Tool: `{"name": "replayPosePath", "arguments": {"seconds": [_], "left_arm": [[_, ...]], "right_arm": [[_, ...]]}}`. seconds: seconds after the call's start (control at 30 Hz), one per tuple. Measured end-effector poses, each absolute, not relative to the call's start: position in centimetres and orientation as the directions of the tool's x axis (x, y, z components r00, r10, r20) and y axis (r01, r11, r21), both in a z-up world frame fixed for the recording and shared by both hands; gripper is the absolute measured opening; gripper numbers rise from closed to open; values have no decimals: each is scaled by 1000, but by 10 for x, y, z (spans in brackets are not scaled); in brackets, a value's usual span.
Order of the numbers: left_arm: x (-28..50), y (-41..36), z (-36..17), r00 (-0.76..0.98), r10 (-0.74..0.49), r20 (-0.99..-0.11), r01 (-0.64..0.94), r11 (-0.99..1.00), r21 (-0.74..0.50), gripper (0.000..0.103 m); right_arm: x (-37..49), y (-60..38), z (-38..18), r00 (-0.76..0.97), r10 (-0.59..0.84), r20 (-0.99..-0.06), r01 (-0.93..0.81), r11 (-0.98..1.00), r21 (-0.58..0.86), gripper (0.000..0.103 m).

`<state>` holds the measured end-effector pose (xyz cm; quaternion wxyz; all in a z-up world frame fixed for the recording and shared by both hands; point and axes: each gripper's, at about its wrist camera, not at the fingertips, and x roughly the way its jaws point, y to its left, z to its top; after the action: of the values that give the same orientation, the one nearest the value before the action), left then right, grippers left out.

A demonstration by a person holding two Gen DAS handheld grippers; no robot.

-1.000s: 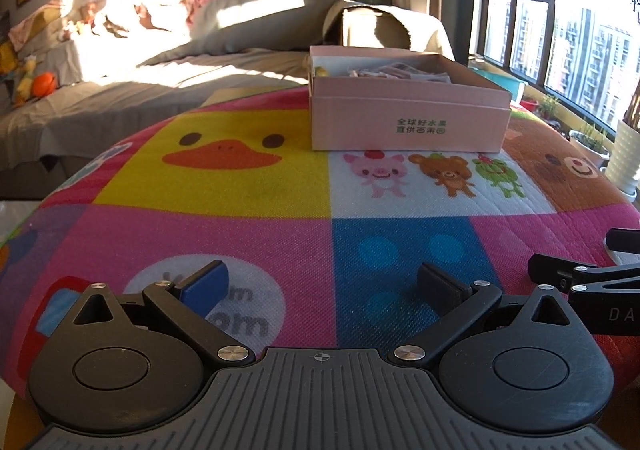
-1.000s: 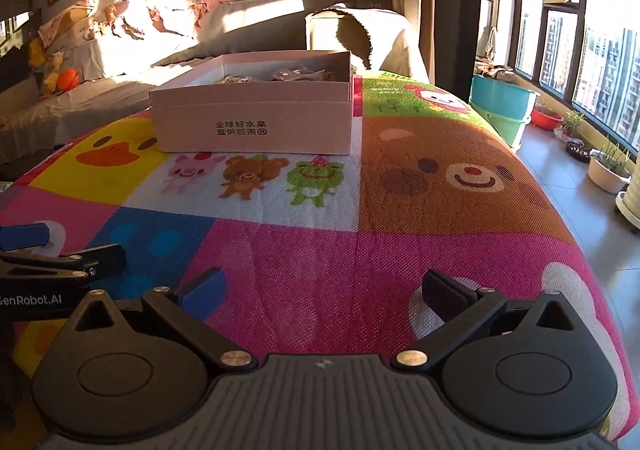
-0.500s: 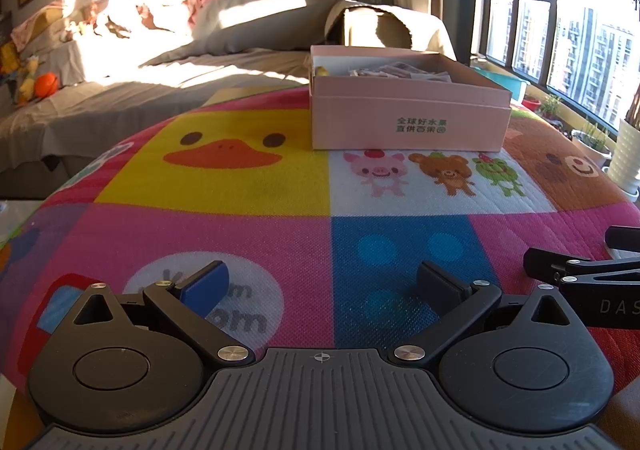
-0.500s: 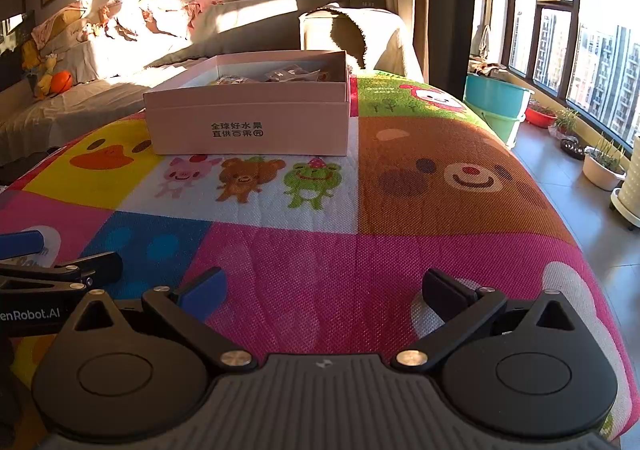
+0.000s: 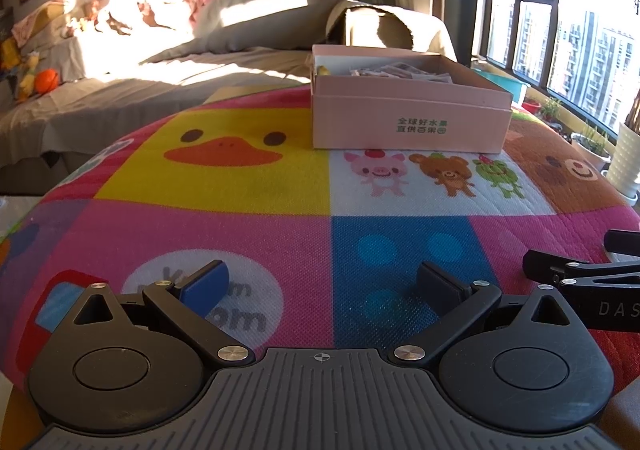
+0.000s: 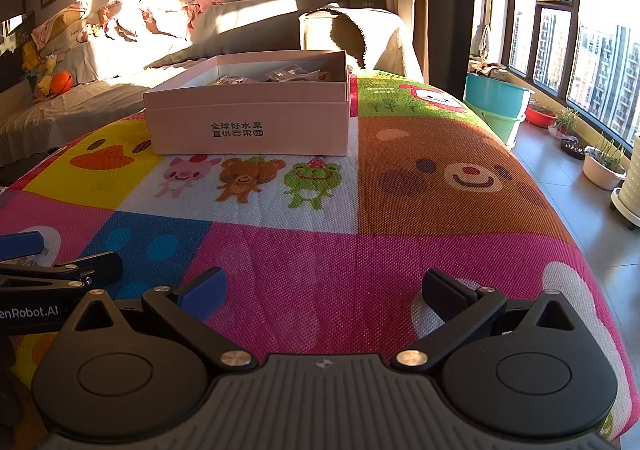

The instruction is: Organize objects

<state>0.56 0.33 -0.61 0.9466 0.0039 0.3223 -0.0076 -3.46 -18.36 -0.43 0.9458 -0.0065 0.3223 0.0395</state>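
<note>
A pink cardboard box (image 5: 408, 120) with small packets inside stands at the far side of a colourful cartoon mat (image 5: 256, 234); it also shows in the right wrist view (image 6: 250, 122). My left gripper (image 5: 322, 284) is open and empty, low over the mat's near edge. My right gripper (image 6: 326, 290) is open and empty, beside it to the right. Each gripper's fingers show at the edge of the other's view: the right one (image 5: 580, 276), the left one (image 6: 52, 264).
A sofa with cushions and toys (image 5: 120, 50) stands behind the mat. Teal and green tubs (image 6: 498, 106) and potted plants (image 6: 604, 166) stand on the floor by the windows at the right.
Both grippers have drifted slightly; the box sits a touch lower and closer in the right wrist view. Both stay open and empty.
</note>
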Motion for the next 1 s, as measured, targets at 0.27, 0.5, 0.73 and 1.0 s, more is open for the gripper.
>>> {"name": "replayPosePath", "arguments": {"seconds": [0.27, 0.5, 0.73, 1.0], "left_arm": [[5, 3, -6, 792, -13, -610, 17, 1000, 0, 103], [6, 2, -6, 792, -10, -610, 17, 1000, 5, 103], [5, 2, -6, 792, -10, -610, 17, 1000, 6, 103], [5, 2, -6, 792, -10, -610, 17, 1000, 6, 103]], "right_arm": [[-35, -183, -4, 789, 70, -610, -78, 997, 13, 103], [-35, -183, -4, 789, 70, -610, -78, 997, 13, 103], [-35, -183, -4, 789, 70, -610, -78, 997, 13, 103], [-35, -183, -4, 789, 69, -610, -78, 997, 12, 103]]}}
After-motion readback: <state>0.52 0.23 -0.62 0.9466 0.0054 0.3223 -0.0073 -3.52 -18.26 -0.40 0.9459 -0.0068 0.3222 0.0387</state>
